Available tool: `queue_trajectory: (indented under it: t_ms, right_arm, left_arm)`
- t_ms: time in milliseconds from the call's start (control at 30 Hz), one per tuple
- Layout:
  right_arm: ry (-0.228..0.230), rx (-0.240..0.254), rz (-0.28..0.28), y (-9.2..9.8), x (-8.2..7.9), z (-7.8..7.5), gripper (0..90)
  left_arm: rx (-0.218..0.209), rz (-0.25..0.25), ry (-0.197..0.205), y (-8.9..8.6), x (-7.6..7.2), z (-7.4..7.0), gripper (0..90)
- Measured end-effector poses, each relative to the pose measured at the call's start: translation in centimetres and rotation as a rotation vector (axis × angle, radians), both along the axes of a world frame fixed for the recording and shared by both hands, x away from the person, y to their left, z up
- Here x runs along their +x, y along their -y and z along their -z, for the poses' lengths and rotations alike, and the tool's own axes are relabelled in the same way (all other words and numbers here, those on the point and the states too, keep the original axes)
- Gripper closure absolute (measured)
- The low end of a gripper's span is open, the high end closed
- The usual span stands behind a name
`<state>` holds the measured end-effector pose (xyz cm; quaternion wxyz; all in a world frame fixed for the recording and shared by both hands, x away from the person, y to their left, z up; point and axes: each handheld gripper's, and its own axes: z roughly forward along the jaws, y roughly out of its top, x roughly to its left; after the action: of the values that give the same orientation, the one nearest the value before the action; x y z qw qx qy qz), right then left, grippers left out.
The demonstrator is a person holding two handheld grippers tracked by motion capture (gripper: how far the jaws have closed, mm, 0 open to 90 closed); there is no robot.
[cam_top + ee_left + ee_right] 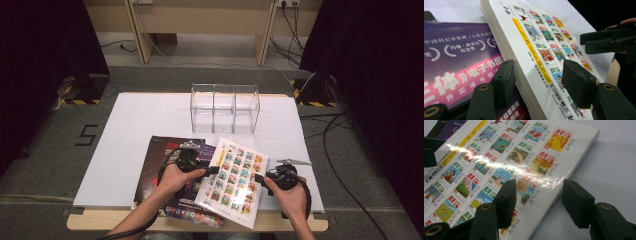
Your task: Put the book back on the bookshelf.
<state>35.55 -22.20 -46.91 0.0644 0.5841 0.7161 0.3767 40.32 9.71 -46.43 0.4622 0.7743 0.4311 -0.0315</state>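
Near the counter's front edge lies a white magazine with a grid of small colour covers, overlapping a purple booklet and a dark red one. Left tongs straddle the magazine's left edge, one pad on the printed cover, one beside the page block; spread, not visibly pinching. Right tongs straddle its right edge, spread, pads apart from it. Farther back, a clear three-part bin stands on the white sheet.
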Motion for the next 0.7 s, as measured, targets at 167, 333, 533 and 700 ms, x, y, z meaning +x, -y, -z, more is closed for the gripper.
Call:
queue_trajectory:
  t_ms: [167,333,533,700]
  right_arm:
    - [-0.012,-0.002,-0.004,-0.2,0.0,0.4,45.9]
    - [-0.015,-0.009,0.005,-0.3,-0.1,0.5,46.2]
    - [-0.004,-0.039,0.006,-0.7,-0.2,0.5,46.0]
    - [-0.007,-0.043,0.01,-0.8,-0.2,0.4,45.8]
  left_arm:
    - [0.032,-0.022,-0.032,0.2,0.2,0.1,47.2]
    - [0.024,-0.059,-0.058,0.2,0.2,0.0,51.4]
    - [-0.062,-0.087,-0.078,0.0,0.2,-1.0,58.2]
    - [-0.126,-0.107,-0.133,-0.2,0.4,-1.0,58.2]
